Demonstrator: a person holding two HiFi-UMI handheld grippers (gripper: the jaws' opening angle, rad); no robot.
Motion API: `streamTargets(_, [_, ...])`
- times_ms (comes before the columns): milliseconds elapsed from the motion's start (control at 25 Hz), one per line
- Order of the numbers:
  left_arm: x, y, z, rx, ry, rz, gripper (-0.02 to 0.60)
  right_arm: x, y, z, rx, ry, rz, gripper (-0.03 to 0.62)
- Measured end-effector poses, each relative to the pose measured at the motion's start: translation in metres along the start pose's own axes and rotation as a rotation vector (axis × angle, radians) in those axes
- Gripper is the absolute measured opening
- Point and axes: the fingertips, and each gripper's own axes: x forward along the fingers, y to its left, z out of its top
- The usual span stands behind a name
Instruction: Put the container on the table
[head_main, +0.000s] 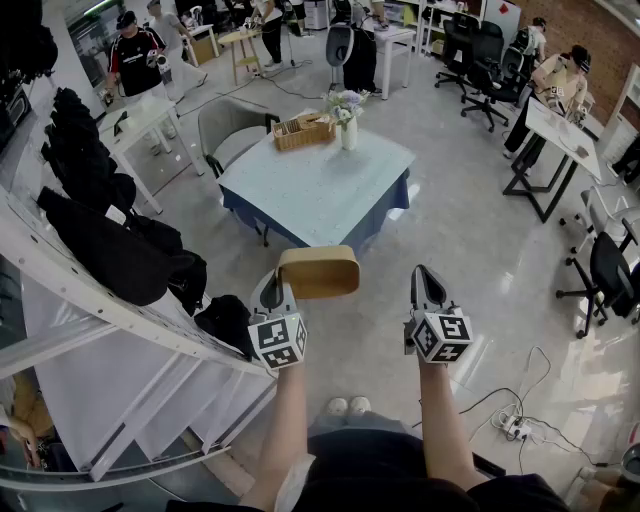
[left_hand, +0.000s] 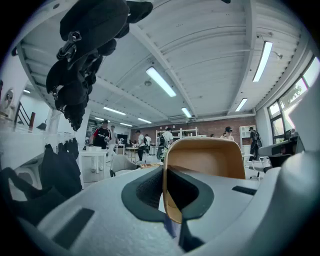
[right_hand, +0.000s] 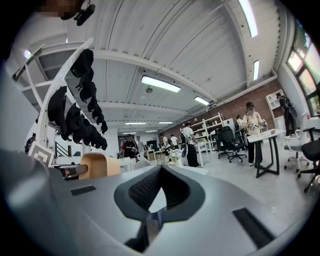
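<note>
A tan, rounded-rectangle container (head_main: 318, 272) hangs in the air above the floor, short of the table (head_main: 320, 190). My left gripper (head_main: 283, 280) is shut on its near wall; in the left gripper view the container (left_hand: 210, 160) stands between the dark pads (left_hand: 145, 190), open side toward the camera. My right gripper (head_main: 424, 280) is level with it to the right, shut with nothing in it. The right gripper view shows its jaws (right_hand: 159, 192) closed and the container (right_hand: 93, 166) off to the left.
The light-blue table carries a wicker basket (head_main: 302, 131) and a vase of flowers (head_main: 347, 115) at its far edge. A grey chair (head_main: 230, 130) stands behind its left corner. A white rack with black bags (head_main: 110, 230) runs along my left. Cables and a power strip (head_main: 515, 428) lie at right.
</note>
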Motion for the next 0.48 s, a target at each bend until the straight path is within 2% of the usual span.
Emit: streamTargets(480, [-0.0004,0.0000,-0.0019,-0.005,0.007,-0.002,0.012,-0.0005,0.0009,0.0010,-0.003,-0.002,-0.002,-0.003])
